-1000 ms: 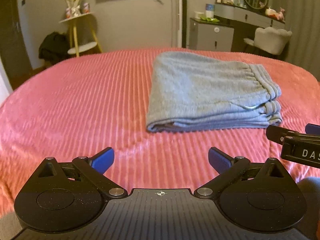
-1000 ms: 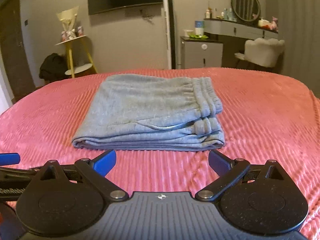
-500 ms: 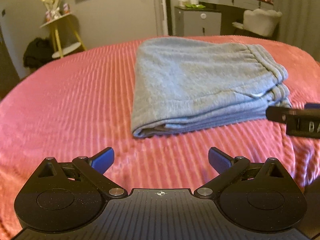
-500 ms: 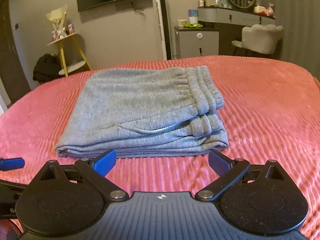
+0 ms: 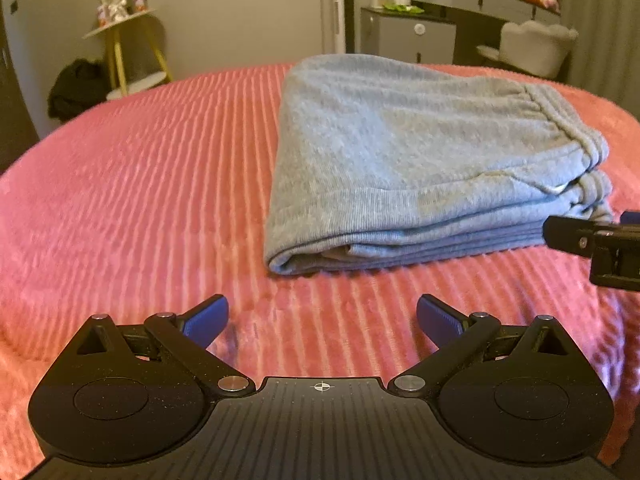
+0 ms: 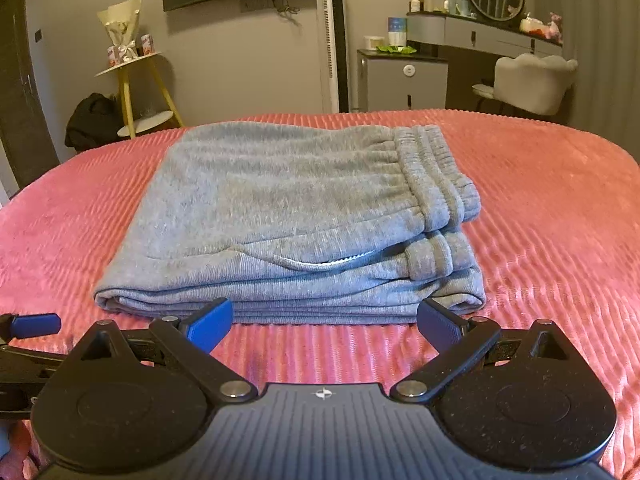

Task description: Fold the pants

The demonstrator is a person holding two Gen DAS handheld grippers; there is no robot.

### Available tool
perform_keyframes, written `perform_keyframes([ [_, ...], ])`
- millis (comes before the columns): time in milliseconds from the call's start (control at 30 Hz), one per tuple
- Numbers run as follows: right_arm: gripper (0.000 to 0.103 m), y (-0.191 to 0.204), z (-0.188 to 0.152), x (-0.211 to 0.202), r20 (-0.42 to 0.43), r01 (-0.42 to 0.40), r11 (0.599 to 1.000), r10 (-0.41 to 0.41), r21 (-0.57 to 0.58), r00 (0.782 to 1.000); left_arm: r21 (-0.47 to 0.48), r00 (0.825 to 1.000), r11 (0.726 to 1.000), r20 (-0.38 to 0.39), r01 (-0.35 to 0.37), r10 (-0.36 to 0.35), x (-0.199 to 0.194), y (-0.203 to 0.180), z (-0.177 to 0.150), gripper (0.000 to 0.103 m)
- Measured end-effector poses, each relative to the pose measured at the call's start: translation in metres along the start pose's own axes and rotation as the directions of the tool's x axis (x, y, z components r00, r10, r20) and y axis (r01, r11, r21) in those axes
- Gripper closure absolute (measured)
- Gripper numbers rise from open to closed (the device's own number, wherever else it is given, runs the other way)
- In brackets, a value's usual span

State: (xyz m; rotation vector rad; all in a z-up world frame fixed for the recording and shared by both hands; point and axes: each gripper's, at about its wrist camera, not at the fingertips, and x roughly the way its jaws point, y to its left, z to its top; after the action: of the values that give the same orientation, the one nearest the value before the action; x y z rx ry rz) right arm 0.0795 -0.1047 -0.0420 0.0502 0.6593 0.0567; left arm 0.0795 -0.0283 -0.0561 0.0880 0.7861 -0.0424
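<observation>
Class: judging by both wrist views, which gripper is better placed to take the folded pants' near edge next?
Right gripper: open, centred on the pants, nearly touching the near edge. Left gripper, open, sits farther back.

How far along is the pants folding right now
Mostly done: the gray pants lie in a stacked, layered bundle on the pink bedspread. Nothing is in hand; the left gripper and right gripper are both open near the front edge. At most, a final fold or tidy is left.
</observation>
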Motion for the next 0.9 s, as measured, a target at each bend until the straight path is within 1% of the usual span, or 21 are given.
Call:
perform_keyframes([
  [67, 0.004, 0.0009, -0.0004, 0.0001, 0.000, 0.005, 1.000, -0.005, -0.005, 1.000, 0.019, 1.000, 1.000, -0.002, -0.002, 0.002, -0.0003, -0.0021, -0.0003, 0.000],
  [167, 0.004, -0.0001, -0.0004, 0.0004, -0.002, 0.011, 1.000, -0.011, 0.000, 1.000, 0.016, 0.999, 0.999, -0.012, 0.039, -0.038, -0.0013, -0.0007, 0.0004, 0.000],
  [267, 0.004, -0.0015, -0.0006, -0.0009, 0.002, 0.014, 1.000, -0.014, 0.006, 1.000, 0.011, 0.999, 0.999, -0.001, 0.039, -0.039, -0.0036, 0.0003, 0.0005, 0.000],
  [400, 0.004, -0.0036, -0.0006, -0.0028, 0.008, 0.016, 1.000, -0.016, 0.012, 1.000, 0.012, 0.998, 0.998, -0.010, 0.058, -0.058, -0.0045, 0.0005, -0.0001, 0.000],
  [900, 0.004, -0.0051, -0.0001, -0.0040, 0.002, 0.017, 1.000, -0.017, 0.015, 1.000, 0.002, 0.998, 0.999, -0.046, 0.046, -0.046, -0.0014, 0.0020, -0.0007, 0.000],
])
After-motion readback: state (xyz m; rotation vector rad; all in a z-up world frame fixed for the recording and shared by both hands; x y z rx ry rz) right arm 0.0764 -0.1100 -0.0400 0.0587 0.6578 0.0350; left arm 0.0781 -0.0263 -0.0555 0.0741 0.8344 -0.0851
